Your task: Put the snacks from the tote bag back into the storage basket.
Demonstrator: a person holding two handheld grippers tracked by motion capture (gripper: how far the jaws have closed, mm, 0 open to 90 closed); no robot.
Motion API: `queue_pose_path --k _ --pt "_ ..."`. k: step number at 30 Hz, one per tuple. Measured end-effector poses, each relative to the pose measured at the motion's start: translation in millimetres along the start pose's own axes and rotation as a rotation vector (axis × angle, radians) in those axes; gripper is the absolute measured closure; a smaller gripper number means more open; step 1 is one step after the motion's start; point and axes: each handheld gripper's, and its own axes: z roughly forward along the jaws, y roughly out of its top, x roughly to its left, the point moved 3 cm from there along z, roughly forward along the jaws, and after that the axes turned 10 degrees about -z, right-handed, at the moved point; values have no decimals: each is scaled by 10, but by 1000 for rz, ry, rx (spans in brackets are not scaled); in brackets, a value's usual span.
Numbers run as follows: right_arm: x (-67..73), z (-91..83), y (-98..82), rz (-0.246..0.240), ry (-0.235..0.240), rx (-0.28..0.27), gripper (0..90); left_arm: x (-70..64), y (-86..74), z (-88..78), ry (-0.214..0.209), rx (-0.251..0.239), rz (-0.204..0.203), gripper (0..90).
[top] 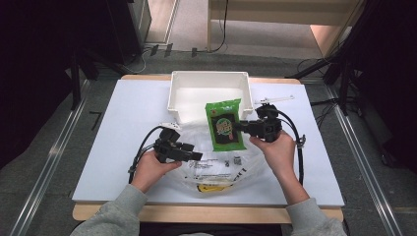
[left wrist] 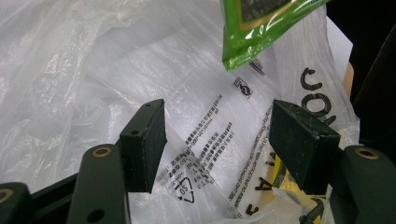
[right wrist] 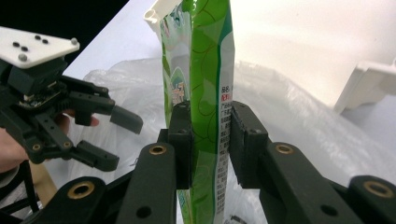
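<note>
Green packet [top: 225,124] clamped in right hand-held gripper [top: 242,127], above plastic bag [top: 219,167]

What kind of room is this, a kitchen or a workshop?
Probably a lab or recording setup, not a kitchen: a white-covered table on a grey floor, cables trailing across it, dark stands at the sides, and a white bin.

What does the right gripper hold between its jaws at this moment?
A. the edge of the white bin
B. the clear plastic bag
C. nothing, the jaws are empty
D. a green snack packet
D: in the right gripper view, the right gripper has both pads pressed on the green snack packet, which stands upright between them above the clear plastic bag.
</note>
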Motion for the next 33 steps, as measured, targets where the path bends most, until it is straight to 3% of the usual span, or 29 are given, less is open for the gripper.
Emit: queue_pose_path --k 18,33 --pt "-58 6 410 -20 -20 -11 744 -19 -5 28 -2 13 7 373" --pt "-178 184 758 -30 -66 -14 744 -11 -31 -2 1 23 26 375"
